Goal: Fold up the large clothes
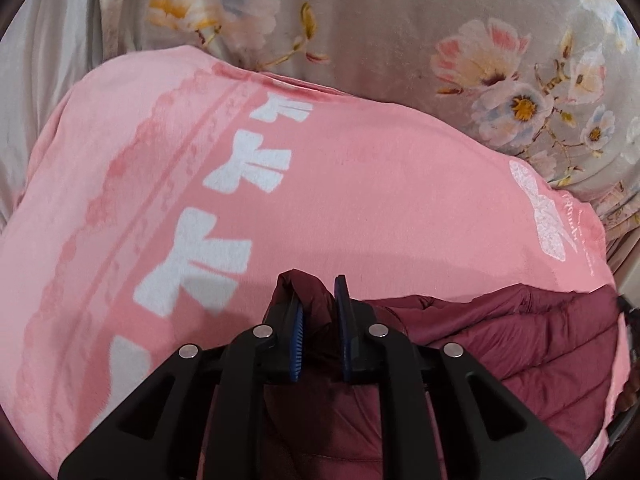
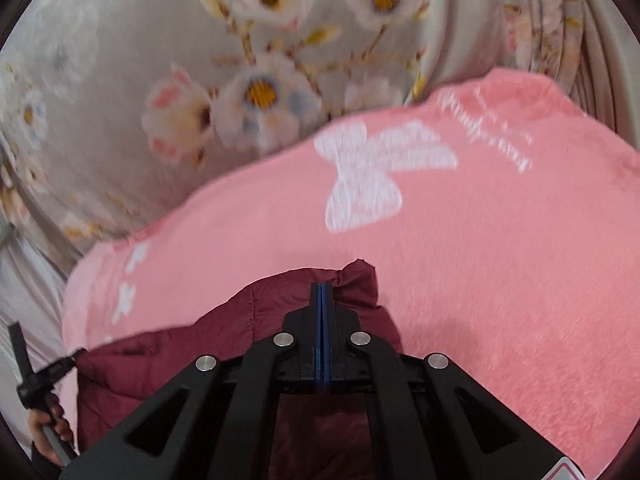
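On the bed: maroon quilted jacket (image 1: 500,332) lying over pink blanket (image 1: 360,200).
Left claw (image 1: 319,300): pinching a jacket corner.
Right claw (image 2: 322,300): pressed together on jacket edge.
Risk: slick fabric slipping free mid-fold.

The left gripper (image 1: 320,296) pinches maroon cloth (a thick bunch). The right gripper (image 2: 322,300) is fully closed.

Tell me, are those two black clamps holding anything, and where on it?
The left hand-held gripper pinches a bunched corner of the maroon puffer jacket. The right hand-held gripper is shut at another edge corner; whether fabric is caught between its pads cannot be told.
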Available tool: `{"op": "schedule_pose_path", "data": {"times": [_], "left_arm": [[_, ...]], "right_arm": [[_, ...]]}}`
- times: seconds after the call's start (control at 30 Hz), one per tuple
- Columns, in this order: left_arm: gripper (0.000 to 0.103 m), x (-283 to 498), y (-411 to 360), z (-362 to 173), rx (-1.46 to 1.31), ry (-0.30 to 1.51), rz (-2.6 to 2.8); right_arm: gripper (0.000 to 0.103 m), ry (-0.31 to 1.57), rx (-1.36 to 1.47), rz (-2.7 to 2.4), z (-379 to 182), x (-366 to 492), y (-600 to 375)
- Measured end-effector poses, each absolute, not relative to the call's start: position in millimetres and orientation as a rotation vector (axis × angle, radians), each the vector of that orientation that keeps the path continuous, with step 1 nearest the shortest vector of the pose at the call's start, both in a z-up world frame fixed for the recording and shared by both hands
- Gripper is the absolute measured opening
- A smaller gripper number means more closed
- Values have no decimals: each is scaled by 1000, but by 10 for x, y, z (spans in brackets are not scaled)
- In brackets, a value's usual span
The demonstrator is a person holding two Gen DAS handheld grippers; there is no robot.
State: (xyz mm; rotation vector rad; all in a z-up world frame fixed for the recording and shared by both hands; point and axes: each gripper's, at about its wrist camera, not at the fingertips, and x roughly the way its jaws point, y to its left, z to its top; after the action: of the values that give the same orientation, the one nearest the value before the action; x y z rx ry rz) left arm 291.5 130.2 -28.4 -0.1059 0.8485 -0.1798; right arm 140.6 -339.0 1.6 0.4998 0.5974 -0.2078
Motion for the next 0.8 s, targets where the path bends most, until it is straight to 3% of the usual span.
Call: {"op": "schedule_pose_path", "data": {"times": [0.23, 0.6, 0.63, 0.67, 0.7, 0.73, 0.8], "left_arm": [[15, 3242, 1224, -904, -109, 961, -116], [21, 3194, 1420, -958, -225, 918, -144], [29, 3163, 1490, -901, -245, 922, -149], [54, 3096, 1607, -786, -255, 916, -136], [70, 3037, 1682, -701, -242, 896, -103], [88, 2953, 1795, -572, -225, 852, -77], [89, 2813, 1959, -294, -172, 793, -56]], "right_arm": [[0, 817, 538, -275, -820, 1691, -3530], [0, 836, 470, -285, -838, 1694, -3498], [0, 826, 472, -300, -764, 1606, -3534], [3, 805, 471, -322, -678, 1501, -3554], [12, 783, 466, -343, -592, 1411, -3570], [13, 757, 458, -358, -483, 1310, -3568], [13, 723, 447, -345, -320, 1209, -3503]]}}
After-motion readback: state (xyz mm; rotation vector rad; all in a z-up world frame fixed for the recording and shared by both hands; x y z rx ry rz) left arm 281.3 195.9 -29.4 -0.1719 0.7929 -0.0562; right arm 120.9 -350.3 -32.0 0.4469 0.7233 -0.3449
